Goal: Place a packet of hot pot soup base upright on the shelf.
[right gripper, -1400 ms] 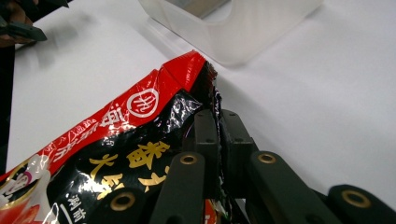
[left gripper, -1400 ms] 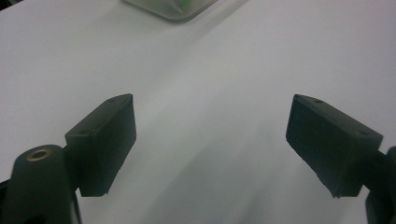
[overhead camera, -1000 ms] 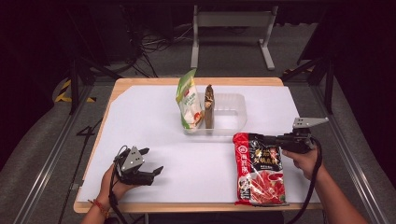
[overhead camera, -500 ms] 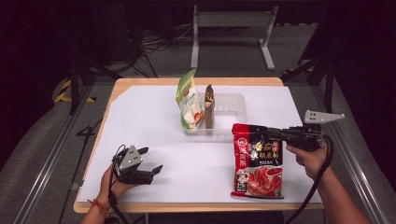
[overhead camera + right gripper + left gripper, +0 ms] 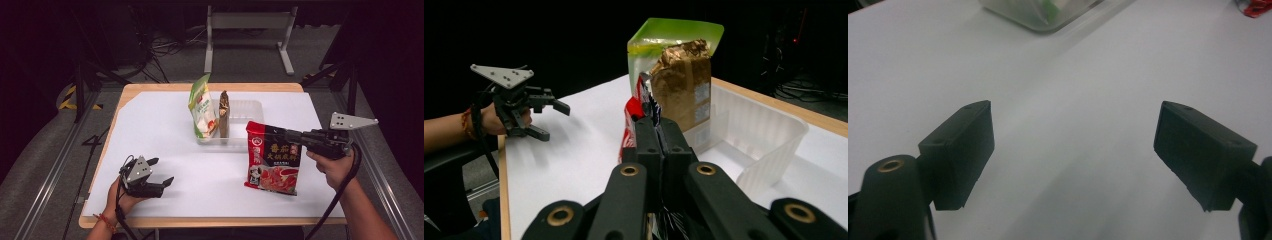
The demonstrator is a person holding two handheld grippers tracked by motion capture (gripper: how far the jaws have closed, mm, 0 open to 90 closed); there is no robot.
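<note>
My right gripper (image 5: 290,135) is shut on the top edge of a red food pouch (image 5: 273,159), which hangs tilted over the right side of the white table. In the right gripper view the jaws (image 5: 658,132) pinch the red pouch (image 5: 636,112). I cannot tell whether its lower edge touches the table. Beyond it, a clear tray (image 5: 245,112) holds a green pouch (image 5: 202,112) and a brown pouch (image 5: 223,114), both upright. My left gripper (image 5: 162,172) rests open at the near left, and nothing is between its jaws (image 5: 1073,150).
The white sheet (image 5: 150,125) covers the wooden table. In the right gripper view, the right half of the tray (image 5: 764,135) has nothing in it. A metal frame (image 5: 247,22) and cables stand on the floor behind the table.
The right gripper has risen with the red pouch, lifting its top edge so that the pouch now hangs instead of lying flat. The left gripper has not moved.
</note>
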